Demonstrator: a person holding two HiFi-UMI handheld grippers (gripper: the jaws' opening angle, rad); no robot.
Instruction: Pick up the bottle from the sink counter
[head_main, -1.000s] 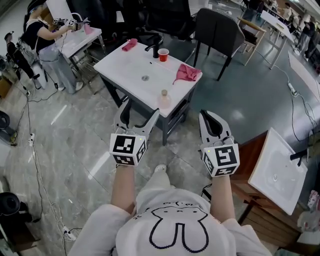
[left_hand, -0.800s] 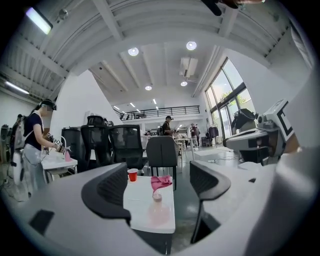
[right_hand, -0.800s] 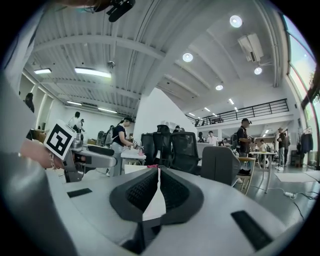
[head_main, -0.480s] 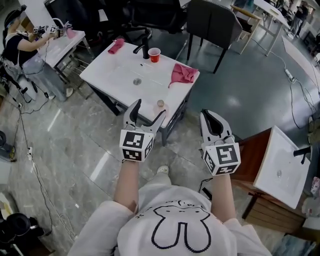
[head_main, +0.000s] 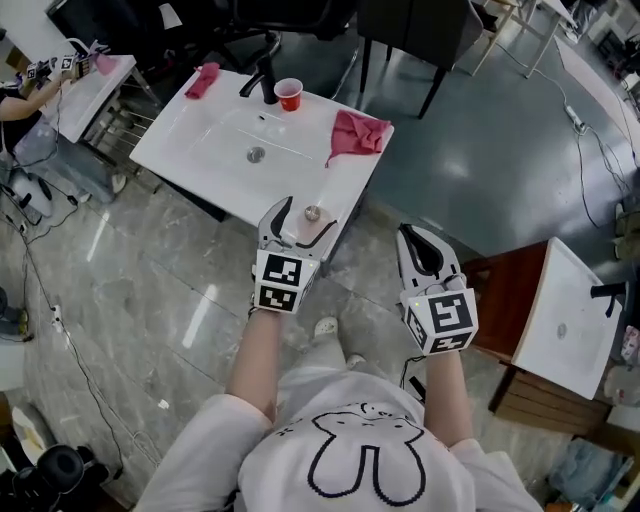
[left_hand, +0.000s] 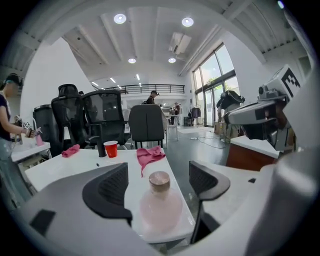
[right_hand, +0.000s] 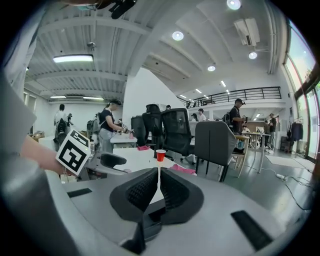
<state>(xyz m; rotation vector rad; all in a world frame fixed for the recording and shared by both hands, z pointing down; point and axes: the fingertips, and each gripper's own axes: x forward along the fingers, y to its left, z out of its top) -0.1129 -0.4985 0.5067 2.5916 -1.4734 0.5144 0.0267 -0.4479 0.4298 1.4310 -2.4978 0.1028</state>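
White sink counter (head_main: 200, 160): basin in the middle, pink cloth (head_main: 358, 133) on its right side. Left gripper (head_main: 305, 216) at the near edge, jaws spread either side of the bottle (left_hand: 160, 207), neither pad touching it. Bottle upright on the near corner. Right gripper (right_hand: 158, 187) off the counter, jaws pressed together, empty. Red cup (head_main: 288, 94) at the far edge.

The right gripper (right_hand: 158, 174) has its jaws pressed together, nothing between them. Beyond, a red cup (right_hand: 160, 155) and a pink cloth (right_hand: 183, 170) sit on the white tabletop (right_hand: 134, 157), with the left gripper (right_hand: 116, 161) at left.
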